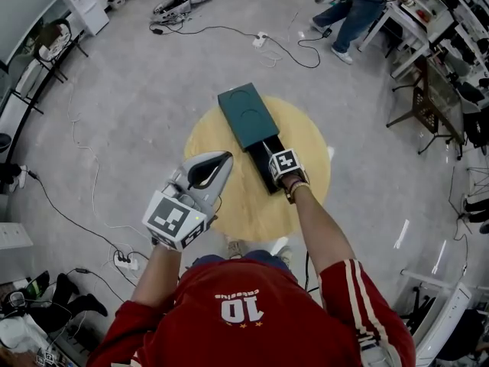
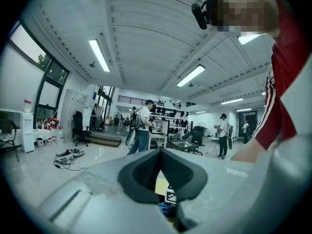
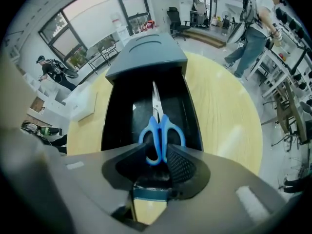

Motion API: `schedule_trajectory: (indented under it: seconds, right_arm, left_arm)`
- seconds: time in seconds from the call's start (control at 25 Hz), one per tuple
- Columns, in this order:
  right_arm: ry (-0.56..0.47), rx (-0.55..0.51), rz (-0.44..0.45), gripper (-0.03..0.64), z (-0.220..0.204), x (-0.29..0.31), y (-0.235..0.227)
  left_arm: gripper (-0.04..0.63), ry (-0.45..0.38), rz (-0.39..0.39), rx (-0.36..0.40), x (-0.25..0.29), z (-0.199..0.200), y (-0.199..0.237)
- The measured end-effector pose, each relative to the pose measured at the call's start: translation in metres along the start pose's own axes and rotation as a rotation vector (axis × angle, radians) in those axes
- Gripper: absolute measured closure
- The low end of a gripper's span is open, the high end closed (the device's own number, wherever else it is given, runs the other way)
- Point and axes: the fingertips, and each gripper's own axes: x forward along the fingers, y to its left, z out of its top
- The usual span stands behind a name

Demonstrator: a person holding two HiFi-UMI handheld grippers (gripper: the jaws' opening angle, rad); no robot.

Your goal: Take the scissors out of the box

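Note:
A long box lies on the round wooden table (image 1: pixel 309 178), its teal lid (image 1: pixel 246 113) slid away from me and its black tray (image 3: pixel 122 121) uncovered. Blue-handled scissors (image 3: pixel 160 126) lie flat in the tray, blades pointing toward the lid. My right gripper (image 3: pixel 158 152) points steeply down over the tray's near end (image 1: pixel 284 164). It is open, the handle loops showing in the narrow gap between its fingers. My left gripper (image 1: pixel 228 159) hovers level over the table's near-left edge, its fingertips together and nothing between them (image 2: pixel 160 155).
The table stands alone on a grey floor. Cables and a power strip (image 1: pixel 122 262) lie at the lower left. Desks, chairs and a standing person (image 1: pixel 353 10) are at the far right, and shelving is at the upper left.

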Motion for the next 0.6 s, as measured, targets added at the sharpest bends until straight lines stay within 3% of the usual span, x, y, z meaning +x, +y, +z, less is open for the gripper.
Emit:
schedule_trajectory:
  seconds: [0.08, 0.6]
  right_arm:
    - [0.012, -0.018, -0.014, 0.539, -0.001, 0.000, -0.002]
    - [-0.038, -0.013, 0.000, 0.549, -0.005, -0.008, -0.004]
  left_arm:
    - [0.592, -0.005, 0.008, -0.008, -0.004, 0.001, 0.004]
    - [0.592, -0.015, 0.024, -0.035, -0.017, 0.002, 0.012]
